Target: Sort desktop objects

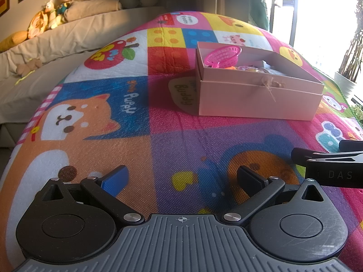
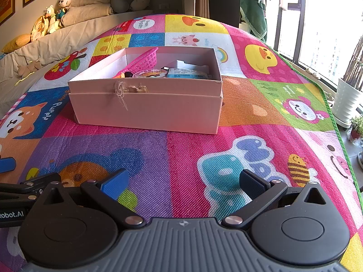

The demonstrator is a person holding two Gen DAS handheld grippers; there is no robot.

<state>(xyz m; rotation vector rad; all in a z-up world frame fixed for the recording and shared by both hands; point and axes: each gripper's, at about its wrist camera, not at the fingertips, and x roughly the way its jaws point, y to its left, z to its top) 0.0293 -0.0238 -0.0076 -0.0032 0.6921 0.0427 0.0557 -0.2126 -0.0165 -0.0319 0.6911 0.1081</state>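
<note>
Left wrist view: left claw (image 1: pixel 181 178) low over the play mat (image 1: pixel 140 136), fingers spread wide, nothing between them, touching nothing that shows. Blue pad (image 1: pixel 114 180) on one finger, dark pad on the other. Ahead and to the right, well apart from the claw, sits the pink box (image 1: pixel 258 99) on the mat, lid off and seemingly nested underneath, so the top is free for dropping things in. Pink basket (image 1: pixel 223 55) leans tilted against the box's far-left inner corner; small packets lie beside it, too small to name. String tag (image 1: pixel 271 83) hangs on the front wall. Far right edge: part of the other tool pokes in.

Right wrist view: right claw (image 2: pixel 183 181) also parted wide, empty, hovering above the mat, box straight ahead and a bit left. Basket (image 2: pixel 143 62) at the box's left side; round lidded cup (image 2: pixel 149 73) and blue-white packets (image 2: pixel 188 73) toward the right.

Judgement: all visible items are collected inside the box, none loose on the visible mat, so sorting looks finished or nearly so. Both claws sit side by side, back from the box, likely a rest pose. Sofa with plush toys (image 2: pixel 54 11) behind, plant pot (image 2: pixel 346 104) far right; not part of the job.
</note>
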